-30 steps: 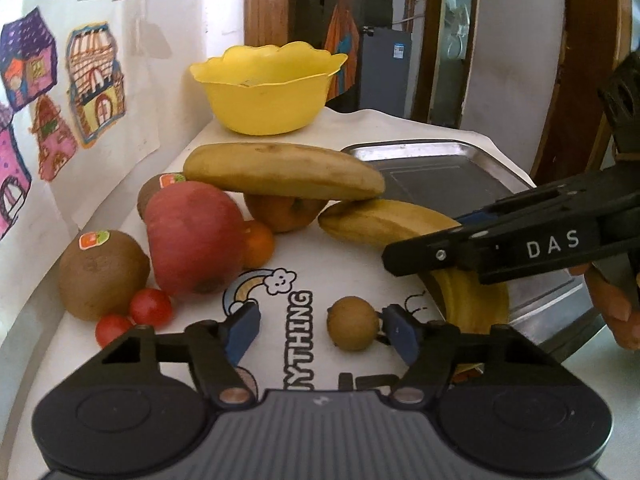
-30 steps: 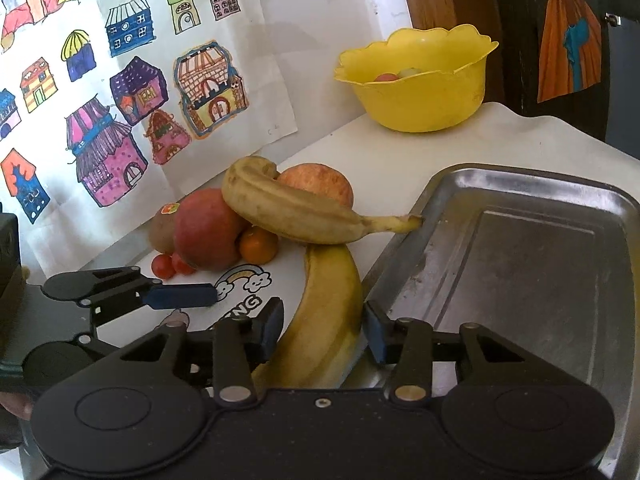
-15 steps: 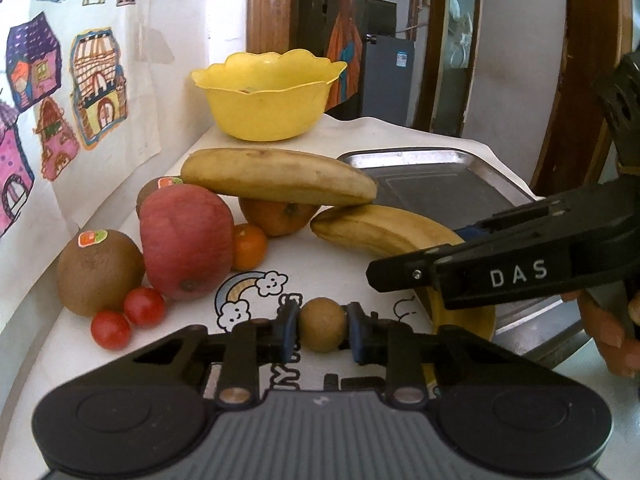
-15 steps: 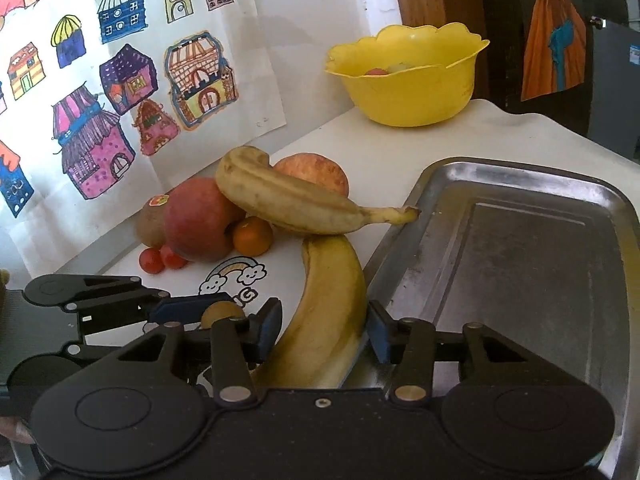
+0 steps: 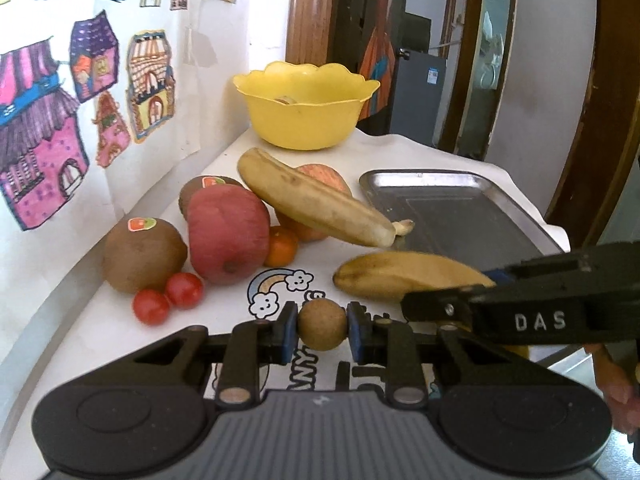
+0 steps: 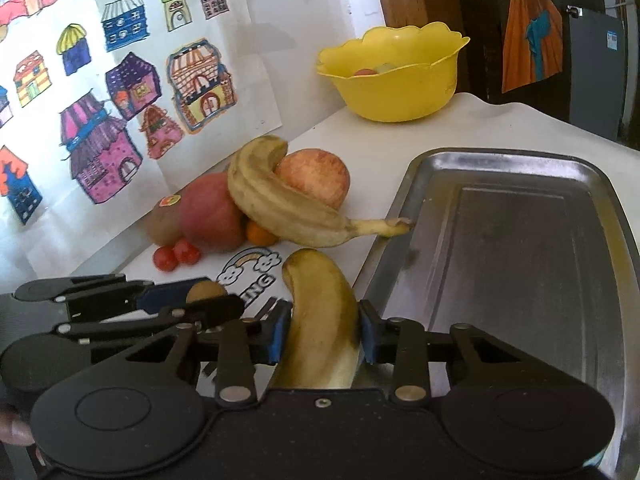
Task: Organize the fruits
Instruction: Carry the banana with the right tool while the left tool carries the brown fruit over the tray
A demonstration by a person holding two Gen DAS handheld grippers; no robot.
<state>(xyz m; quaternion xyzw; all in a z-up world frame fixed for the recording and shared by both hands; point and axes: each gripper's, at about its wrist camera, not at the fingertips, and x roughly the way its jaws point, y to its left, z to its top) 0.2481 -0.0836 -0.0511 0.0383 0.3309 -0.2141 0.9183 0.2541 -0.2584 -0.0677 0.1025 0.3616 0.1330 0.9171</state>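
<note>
A small, firm, light kiwi (image 5: 322, 324) is clamped across its middle by the left hand-held gripper (image 5: 322, 330); a soft, bruisable banana (image 6: 322, 320), at the surface's near edge, is gripped mid-length by the right hand-held gripper (image 6: 323, 330).

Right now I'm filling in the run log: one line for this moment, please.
left gripper: shut on small brown fruit | right gripper: shut on banana | tray: empty

The bowl (image 5: 306, 106) stands behind the fruit pile. The tray (image 6: 520, 240) lies right of it. One banana (image 6: 288, 200) rests across an apple (image 6: 316, 178).
</note>
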